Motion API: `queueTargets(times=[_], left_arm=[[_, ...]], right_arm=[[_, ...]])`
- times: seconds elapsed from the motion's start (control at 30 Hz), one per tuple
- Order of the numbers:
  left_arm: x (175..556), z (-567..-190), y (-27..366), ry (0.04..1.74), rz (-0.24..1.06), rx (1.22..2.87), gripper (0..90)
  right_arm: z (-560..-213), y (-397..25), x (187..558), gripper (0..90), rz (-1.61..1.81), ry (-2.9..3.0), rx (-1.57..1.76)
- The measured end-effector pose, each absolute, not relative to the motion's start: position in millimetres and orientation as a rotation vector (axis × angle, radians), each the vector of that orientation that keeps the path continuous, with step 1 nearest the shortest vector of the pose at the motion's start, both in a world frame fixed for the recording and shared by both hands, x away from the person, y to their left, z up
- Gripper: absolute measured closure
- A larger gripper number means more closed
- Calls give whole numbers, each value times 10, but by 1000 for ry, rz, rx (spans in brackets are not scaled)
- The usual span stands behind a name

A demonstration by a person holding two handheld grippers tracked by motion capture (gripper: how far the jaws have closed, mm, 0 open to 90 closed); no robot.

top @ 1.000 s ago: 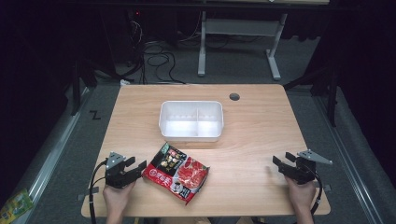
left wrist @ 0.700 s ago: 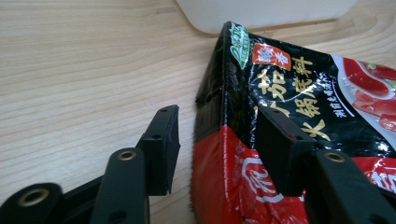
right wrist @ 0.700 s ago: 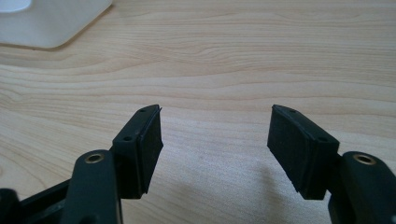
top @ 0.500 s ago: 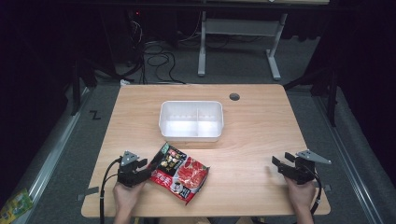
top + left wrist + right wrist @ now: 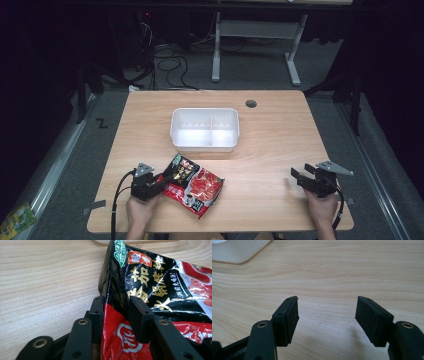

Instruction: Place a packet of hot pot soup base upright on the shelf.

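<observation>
Status: early stage. Sauce packet (image 5: 192, 186) lies flat on table (image 5: 280, 145), near-left area, just near of the white bin (image 5: 205, 129) and apart from it. Bin is divided into two compartments, both look empty. Judged aim: packet goes into bin; that transfer is not done.

L gripper (image 5: 156, 184) sits at the packet's left edge. In the left gripper view its jaws straddle the packet's (image 5: 150, 290) black-and-red edge, one jaw each side of the film, gap narrow. Pads appear to be on the film or very close to it; firm clamp can't be confirmed. Packet edge looks slightly raised at the jaws; rest of it rests on the wood.

R gripper (image 5: 309, 178) at near-right of table, well apart from packet and bin. Right gripper view: jaws spread wide, bare wood btwn them, nothing held, bin corner (image 5: 237, 250) at far left.

Change vs. earlier frames: L gripper was left of the packet w/ a clear gap one sec ago; it has since moved right and closed in onto the packet edge. Packet position approx. unchanged. R gripper and bin unchanged.

Left to do: secure grip, lift, carry far-ward, release in a compartment.
</observation>
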State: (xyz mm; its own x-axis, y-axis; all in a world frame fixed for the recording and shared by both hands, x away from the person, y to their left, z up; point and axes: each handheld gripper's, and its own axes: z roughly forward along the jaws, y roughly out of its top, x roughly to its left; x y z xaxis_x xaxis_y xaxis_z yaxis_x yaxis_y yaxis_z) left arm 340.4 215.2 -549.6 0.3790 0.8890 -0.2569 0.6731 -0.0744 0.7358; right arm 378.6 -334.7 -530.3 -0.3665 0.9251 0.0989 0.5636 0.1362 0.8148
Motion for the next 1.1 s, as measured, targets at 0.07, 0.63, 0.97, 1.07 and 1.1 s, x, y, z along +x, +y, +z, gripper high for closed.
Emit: queueTargets(times=[0.07,0.63,0.97,1.07,1.1], left_arm=[[3409,-5492,2153,1369,316,1811,670],[3401,-5480,2231,1374,225,1732,882],[3362,-5257,2218,1315,255,1710,886],[3357,-5112,2169,1283,275,1709,886],[3358,-5065,2152,1270,274,1706,886]], right_arm=[[-5303,-3346,3786,356,1120,1989,1427],[-5304,-3348,3788,353,1122,1988,1440],[-5304,-3345,3786,349,1119,1990,1432],[-5305,-3347,3787,348,1121,1989,1434],[-5304,-3348,3787,347,1123,1987,1438]])
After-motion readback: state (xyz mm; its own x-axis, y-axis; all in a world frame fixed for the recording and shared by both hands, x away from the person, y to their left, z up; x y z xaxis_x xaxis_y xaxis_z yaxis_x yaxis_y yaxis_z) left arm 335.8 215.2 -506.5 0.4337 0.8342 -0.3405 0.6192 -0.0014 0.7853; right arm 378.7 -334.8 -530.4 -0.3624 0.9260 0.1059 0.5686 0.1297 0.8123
